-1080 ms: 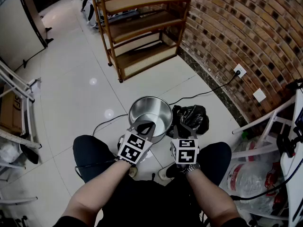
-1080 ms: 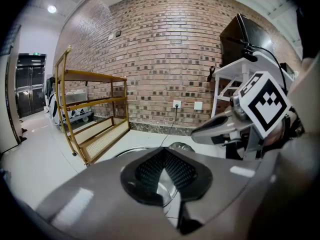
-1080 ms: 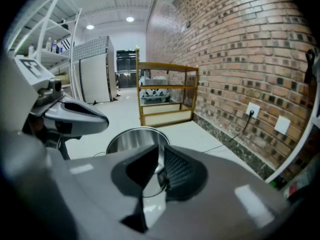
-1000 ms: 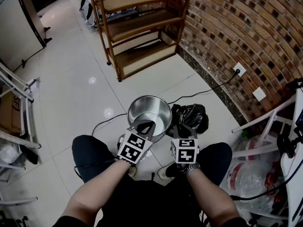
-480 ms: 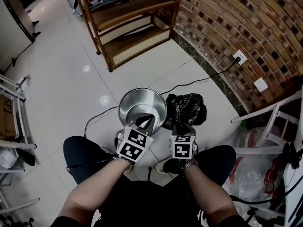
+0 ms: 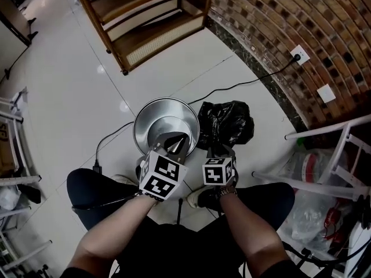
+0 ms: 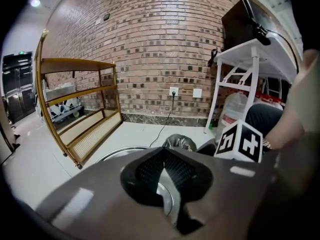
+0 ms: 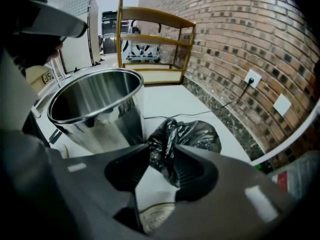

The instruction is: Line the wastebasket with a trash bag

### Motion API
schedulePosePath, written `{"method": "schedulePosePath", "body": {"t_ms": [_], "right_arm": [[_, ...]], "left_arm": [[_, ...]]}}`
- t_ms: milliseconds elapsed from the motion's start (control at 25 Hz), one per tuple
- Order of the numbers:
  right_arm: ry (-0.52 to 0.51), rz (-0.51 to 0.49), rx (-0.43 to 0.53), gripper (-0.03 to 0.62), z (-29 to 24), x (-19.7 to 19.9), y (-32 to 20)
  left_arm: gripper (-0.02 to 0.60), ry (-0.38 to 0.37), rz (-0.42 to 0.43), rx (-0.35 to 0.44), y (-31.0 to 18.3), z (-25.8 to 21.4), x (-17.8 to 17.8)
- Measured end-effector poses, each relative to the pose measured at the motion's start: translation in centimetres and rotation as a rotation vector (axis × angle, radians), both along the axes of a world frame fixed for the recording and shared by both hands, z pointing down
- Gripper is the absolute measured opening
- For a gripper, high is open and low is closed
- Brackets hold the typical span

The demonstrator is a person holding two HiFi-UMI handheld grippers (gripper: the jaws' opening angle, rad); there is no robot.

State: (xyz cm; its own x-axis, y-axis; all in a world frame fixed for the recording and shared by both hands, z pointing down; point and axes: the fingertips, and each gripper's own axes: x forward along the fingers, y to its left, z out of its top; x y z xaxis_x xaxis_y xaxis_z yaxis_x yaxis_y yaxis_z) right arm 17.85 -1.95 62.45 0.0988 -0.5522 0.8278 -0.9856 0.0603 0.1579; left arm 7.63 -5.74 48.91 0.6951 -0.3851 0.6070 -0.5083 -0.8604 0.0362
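Steel wastebasket stands unlined on the pale tiled floor in front of your knees. The black trash bag lies crumpled on the floor just beside it, on its right.

Your left gripper is clenched on nothing, its tip over the basket's near rim. Your right gripper has just been parting its jaws. They stand a little apart with the bag showing in the gap between them, and I cannot tell whether the pads touch it.

Your left gripper view catches only a sliver of the basket's rim and the top of the bag. Your right gripper view shows the basket's shiny wall and bare inside. The head view adds a black cable on the floor left of the basket.
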Motion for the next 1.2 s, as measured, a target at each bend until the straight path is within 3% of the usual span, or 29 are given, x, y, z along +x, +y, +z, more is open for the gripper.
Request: {"method": "schedulePosePath", "body": {"t_ms": [680,1200], "right_arm": [[0.063,-0.061,-0.147,0.238,11.4,1.4,-1.8],[0.165,-0.039,-0.300,0.231,16.9,4.4,-1.6]], "left_arm": [[0.003,-0.049,0.017,-0.060,-2.2,1.7,3.0],[0.003,-0.089,0.029,-0.061,-2.6,2.3,2.9]]}}
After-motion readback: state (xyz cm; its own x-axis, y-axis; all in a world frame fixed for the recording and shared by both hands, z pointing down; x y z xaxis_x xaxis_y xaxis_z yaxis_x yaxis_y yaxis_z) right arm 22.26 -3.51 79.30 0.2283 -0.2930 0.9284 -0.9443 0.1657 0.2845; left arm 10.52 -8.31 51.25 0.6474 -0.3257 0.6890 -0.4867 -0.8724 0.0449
